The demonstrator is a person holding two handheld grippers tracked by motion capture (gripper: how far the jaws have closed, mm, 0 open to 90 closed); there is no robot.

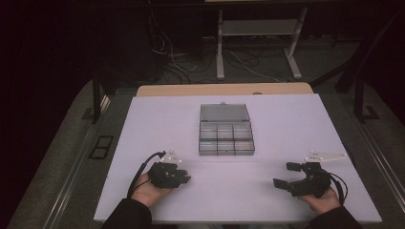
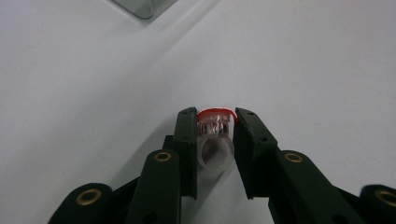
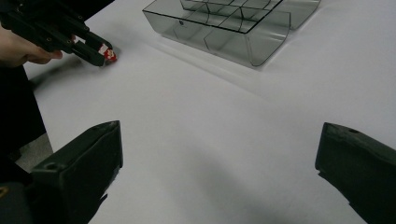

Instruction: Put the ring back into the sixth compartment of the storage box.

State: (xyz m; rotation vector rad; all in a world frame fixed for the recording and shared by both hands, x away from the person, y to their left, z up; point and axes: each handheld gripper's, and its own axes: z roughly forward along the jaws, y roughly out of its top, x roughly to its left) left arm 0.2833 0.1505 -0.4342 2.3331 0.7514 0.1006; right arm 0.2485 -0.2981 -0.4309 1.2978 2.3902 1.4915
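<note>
A: Where's the cap (image 2: 215, 135) at?

B: Pinched in the left tool (image 2: 215, 122), low over the desk (image 1: 286, 124) near its front-left edge. Loads of bare desk around it.

A: And the box (image 1: 226, 130)?

B: Mid-desk, well apart from both tools, lid flipped back. Its compartments look empty from above.

A: What's the cap look like?

B: Tiny clear body, red top.

A: Right tool (image 1: 289, 175)?

B: Jaws spread wide, nothing between them, near the front-right edge.
</note>
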